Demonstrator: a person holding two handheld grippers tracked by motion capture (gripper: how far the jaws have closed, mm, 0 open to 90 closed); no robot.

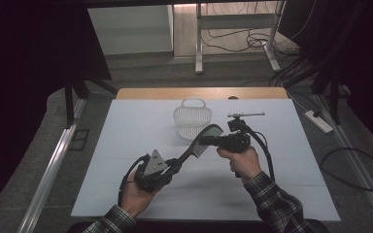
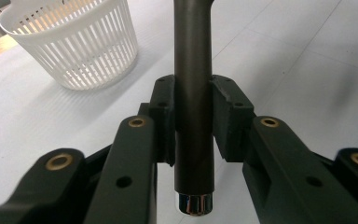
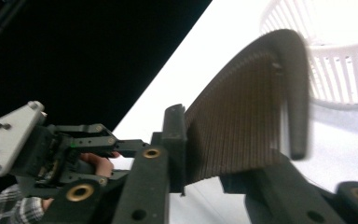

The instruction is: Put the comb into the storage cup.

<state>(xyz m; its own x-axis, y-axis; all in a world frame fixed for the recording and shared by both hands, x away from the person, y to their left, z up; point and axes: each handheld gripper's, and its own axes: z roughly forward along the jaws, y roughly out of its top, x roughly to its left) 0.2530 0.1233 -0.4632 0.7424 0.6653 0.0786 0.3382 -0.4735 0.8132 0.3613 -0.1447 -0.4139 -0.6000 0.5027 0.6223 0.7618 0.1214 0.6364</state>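
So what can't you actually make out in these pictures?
- Comb teeth: too small and dark in the high view; motion-blurred in the right gripper view.
- Comb handle: its top cut off by the left gripper view's upper edge.
- Basket inside: its slatted wall hides it, and glare washes it out in the right gripper view.

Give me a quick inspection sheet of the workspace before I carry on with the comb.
Surface: white sheet over a wooden table, bare.
Job's things: dark comb held off the table; white slotted basket upright behind it.
Clutter: nothing seen.
Grippers: left gripper shut on the comb's handle; right gripper shut on its teeth.
Cables: one trails from each gripper; loose cables on the floor.
Surroundings: dark; power strip on the floor, table legs beyond.
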